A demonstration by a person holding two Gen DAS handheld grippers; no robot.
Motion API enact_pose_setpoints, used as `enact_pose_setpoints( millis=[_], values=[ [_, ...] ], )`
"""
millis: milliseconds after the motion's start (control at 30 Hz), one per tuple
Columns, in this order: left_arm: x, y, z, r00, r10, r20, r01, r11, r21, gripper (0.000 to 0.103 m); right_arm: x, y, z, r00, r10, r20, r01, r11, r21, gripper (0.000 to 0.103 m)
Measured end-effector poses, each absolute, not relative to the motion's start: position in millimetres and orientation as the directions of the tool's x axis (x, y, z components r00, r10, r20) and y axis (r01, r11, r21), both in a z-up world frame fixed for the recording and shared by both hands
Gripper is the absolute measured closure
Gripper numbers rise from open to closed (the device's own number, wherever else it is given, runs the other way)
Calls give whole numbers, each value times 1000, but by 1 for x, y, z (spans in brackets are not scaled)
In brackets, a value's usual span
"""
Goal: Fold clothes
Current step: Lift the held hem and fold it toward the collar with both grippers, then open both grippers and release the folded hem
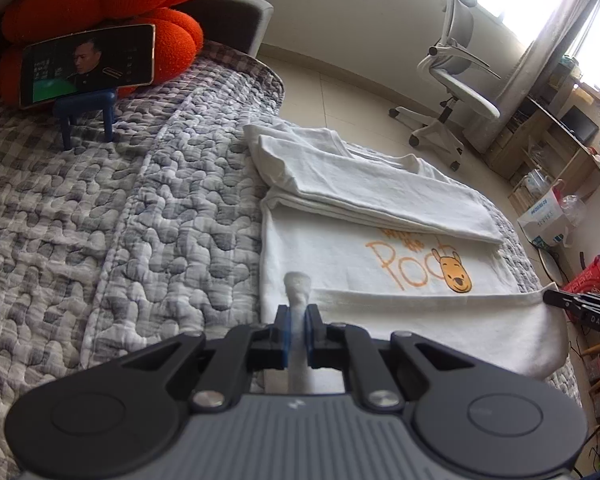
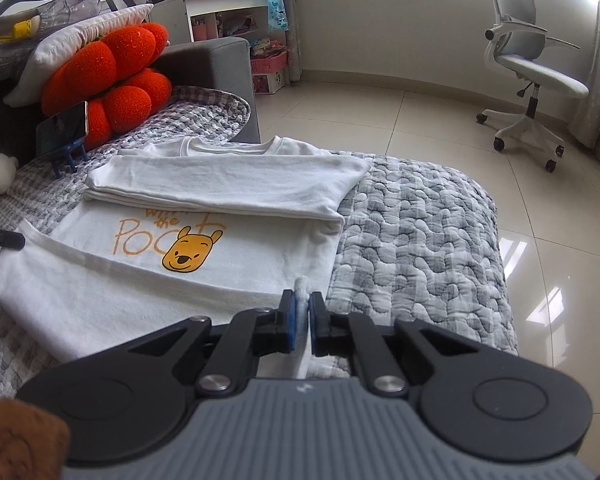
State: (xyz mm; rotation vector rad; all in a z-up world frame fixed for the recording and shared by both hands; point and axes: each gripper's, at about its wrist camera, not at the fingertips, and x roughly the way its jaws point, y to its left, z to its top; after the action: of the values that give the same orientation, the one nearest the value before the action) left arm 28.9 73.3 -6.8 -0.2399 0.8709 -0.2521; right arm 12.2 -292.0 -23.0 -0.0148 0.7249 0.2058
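- A white T-shirt (image 2: pixel 204 256) lies flat on a bed covered by a grey quilted bedspread (image 2: pixel 416 240), with its collar at the far end and its hem toward the cameras.
- The shirt carries an orange script print and a yellow bear face (image 2: pixel 188 254) at its middle.
- Beyond the bear face, the upper part of the shirt is folded into a flat band lying across the garment.
- On the near side of the bear face, the hem edge is turned up and over, forming a second band that stops just short of the print.
- The left gripper (image 1: pixel 296 312) has its fingers drawn narrow, pinching a bunched tuft of the white cloth at the hem's corner left of the bear face.
- The right gripper (image 2: pixel 302 312) likewise has its fingers pressed together on a small tuft of the hem, at the corner right of the bear face.
- Well beyond the bear face, at the head of the bed, a phone (image 1: pixel 88 64) stands on a small blue stand, leaning against an orange cushion (image 2: pixel 112 80).
- Off the bed, far right of the bear face, a white office chair (image 2: pixel 528 64) stands on the tiled floor.
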Motion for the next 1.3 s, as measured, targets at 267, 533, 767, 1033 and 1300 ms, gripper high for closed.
enact_pose_setpoints(
  millis=[267, 533, 767, 1033, 1300],
  values=[
    [49, 69, -19, 612, -269, -744, 93, 958, -271, 95, 34, -286, -39, 716, 139, -684, -190, 982, 1, 95],
    [58, 76, -27, 602, -267, -752, 47, 953, -300, 91, 46, -278, -53, 688, 117, -716, -192, 981, -24, 95],
    [57, 84, -24, 615, -291, -733, 24, 936, -351, 91, 48, -279, -52, 695, 112, -711, -174, 985, -15, 95],
    [39, 101, -12, 632, -339, -697, -21, 892, -452, 71, 40, -272, -36, 739, 49, -672, -133, 988, -75, 88],
    [18, 79, -9, 607, -370, -703, 50, 901, -431, 67, 19, -233, -19, 714, 262, -649, -328, 944, 20, 85]
  ],
)
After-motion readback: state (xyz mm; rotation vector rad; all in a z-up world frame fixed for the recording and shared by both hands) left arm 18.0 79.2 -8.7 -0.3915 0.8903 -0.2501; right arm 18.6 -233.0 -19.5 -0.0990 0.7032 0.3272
